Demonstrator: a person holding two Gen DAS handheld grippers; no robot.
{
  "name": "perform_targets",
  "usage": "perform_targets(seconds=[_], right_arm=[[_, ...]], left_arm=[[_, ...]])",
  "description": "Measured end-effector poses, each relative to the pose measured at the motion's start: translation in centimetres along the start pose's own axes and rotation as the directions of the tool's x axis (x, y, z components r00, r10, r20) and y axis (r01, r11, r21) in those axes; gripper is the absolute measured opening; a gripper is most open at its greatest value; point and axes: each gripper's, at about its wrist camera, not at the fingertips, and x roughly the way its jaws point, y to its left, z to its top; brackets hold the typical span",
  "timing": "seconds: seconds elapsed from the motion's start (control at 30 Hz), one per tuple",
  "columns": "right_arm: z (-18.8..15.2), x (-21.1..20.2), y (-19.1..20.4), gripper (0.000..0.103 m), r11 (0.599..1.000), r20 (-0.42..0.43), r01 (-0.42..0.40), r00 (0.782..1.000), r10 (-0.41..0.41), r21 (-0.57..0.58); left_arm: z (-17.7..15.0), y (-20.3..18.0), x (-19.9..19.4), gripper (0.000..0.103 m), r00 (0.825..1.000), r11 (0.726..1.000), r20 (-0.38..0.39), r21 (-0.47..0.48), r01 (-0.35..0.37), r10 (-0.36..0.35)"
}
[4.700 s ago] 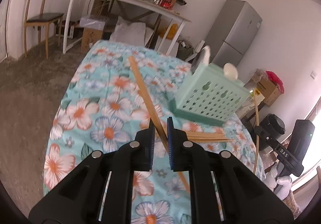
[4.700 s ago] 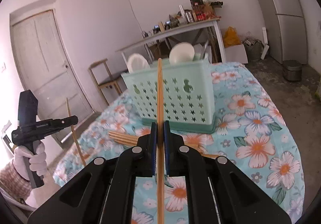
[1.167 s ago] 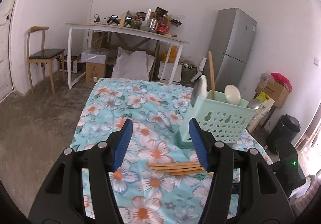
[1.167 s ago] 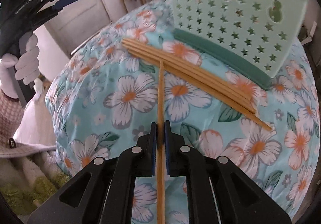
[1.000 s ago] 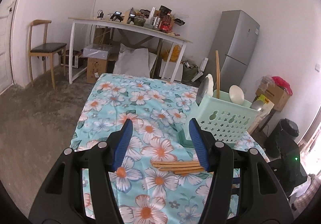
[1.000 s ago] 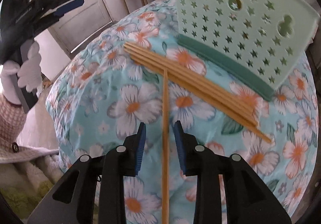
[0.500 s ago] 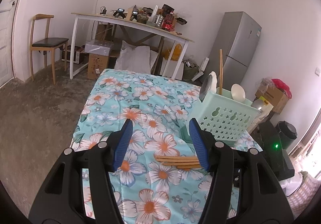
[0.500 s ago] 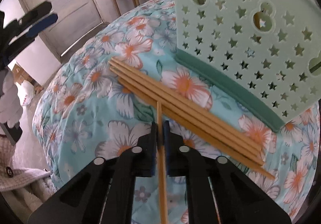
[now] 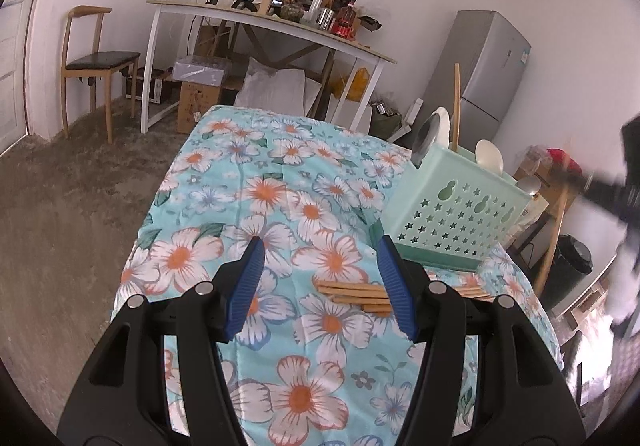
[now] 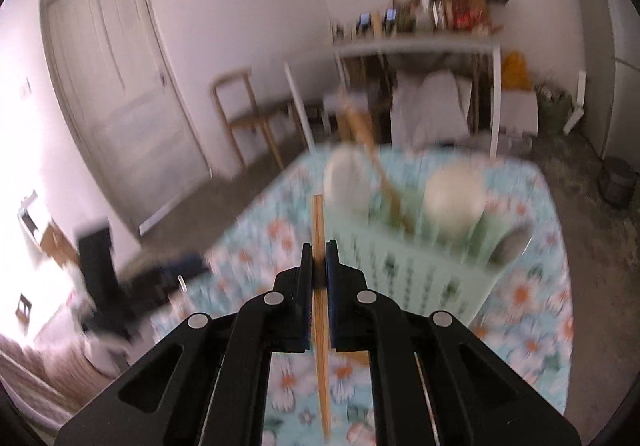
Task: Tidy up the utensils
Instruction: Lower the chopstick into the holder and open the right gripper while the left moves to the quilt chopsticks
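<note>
Chopsticks [image 9: 354,293] lie in a small flat bundle on the flowered surface [image 9: 256,166] in the left wrist view, just beyond the left gripper [image 9: 320,282]; its blue fingers [image 9: 245,286] stand wide apart and hold nothing; the bundle lies ahead and a little to the right of the gap, with its long axis across the fingers, so I judge that the fingers could close over it from above without much turning; the green basket [image 9: 456,206] stands behind the bundle, near it, and one stick [image 9: 456,102] already stands upright inside it beside some spoons [image 9: 489,154]; at the right edge a dark blurred shape is probably the right gripper, but I cannot tell more.

Right wrist view is blurred; the right gripper [image 10: 319,250] has its fingers pressed together on a single chopstick [image 10: 320,286], which runs along the fingers and points forward toward the basket [image 10: 424,266]; the basket is ahead and a little to the right, so this hand is nearer to the drop; this view shows the basket's open top with two pale spoon heads [image 10: 454,198] and a leaning stick [image 10: 372,150], but not the bundle; the other view shows the bundle but not the held chopstick clearly.
</note>
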Motion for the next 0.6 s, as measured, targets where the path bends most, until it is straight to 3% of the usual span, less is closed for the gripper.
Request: perform_targets(seconds=[0.07, 0.3, 0.6], right_arm=[[2.1, -1.6, -0.3, 0.006, 1.000, 0.077, -0.004, 0.997, 0.004, 0.003], [8.0, -5.5, -1.6, 0.006, 1.000, 0.225, -0.010, 0.974, 0.011, -0.006], [13.1, -5.2, -2.9, 0.006, 0.999, 0.292, 0.039, 0.956, -0.032, -0.017]], left_arm=[[-0.1, 0.1, 0.1, 0.055, 1.000, 1.000, -0.002, -0.004, 0.000, 0.000], [-0.2, 1.0, 0.0, 0.055, 1.000, 1.000, -0.007, -0.023, -0.013, 0.013], [-0.9, 1.5, 0.6, 0.055, 0.999, 0.999, -0.031, -0.037, -0.008, 0.007]])
